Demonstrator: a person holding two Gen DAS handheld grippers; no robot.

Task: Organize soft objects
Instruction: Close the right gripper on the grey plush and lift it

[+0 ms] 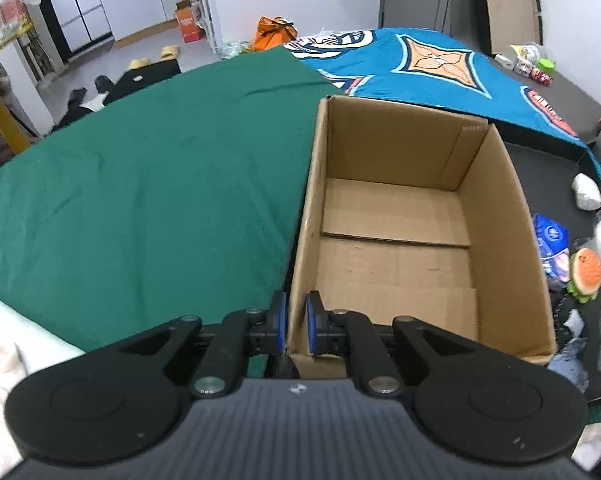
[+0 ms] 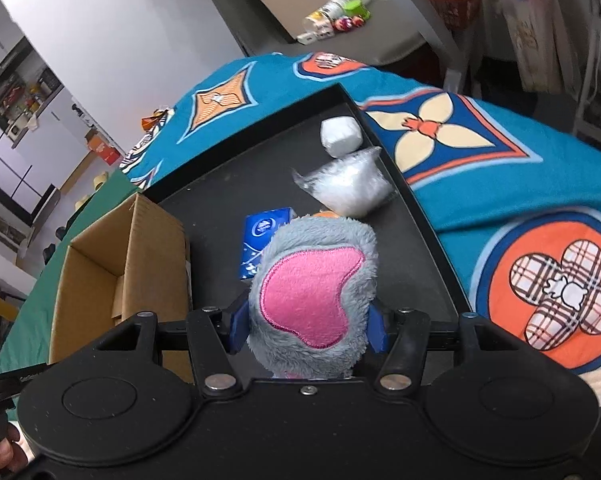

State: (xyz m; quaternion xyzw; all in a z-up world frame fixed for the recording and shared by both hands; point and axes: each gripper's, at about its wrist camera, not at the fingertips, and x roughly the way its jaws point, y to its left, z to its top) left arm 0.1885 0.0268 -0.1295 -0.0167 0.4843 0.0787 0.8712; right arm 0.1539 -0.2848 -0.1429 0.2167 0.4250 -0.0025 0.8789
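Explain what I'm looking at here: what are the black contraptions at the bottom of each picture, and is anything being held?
Each is a hand-held gripper a person carries, with a camera looking along its fingers. The left hand-held gripper is shut on the near wall of an empty cardboard box, which stands by a green cloth. The right hand-held gripper is shut on a grey plush toy with a pink patch, above a black tray holding a blue tissue pack and white wrapped bundles.
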